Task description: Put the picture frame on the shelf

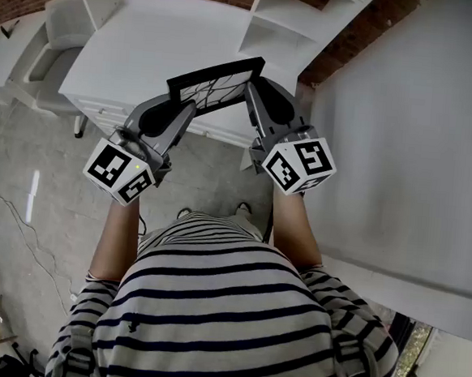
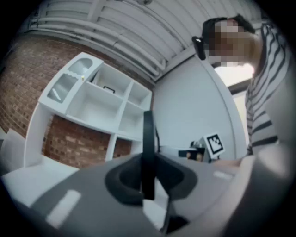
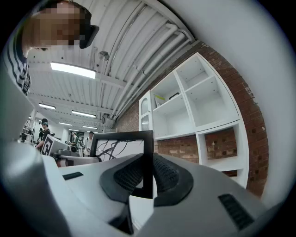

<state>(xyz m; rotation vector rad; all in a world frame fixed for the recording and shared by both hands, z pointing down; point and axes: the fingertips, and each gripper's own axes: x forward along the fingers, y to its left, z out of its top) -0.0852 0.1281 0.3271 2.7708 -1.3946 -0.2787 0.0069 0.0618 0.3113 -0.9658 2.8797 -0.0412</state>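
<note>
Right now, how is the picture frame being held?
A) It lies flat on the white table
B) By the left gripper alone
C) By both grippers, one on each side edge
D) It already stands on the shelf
C: the picture frame is up in the air, with the left gripper clamped on one side edge and the right gripper on the other.

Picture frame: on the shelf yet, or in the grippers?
Held, not on the shelf. The left gripper and right gripper each clamp one side edge of the picture frame, clear of it.
</note>
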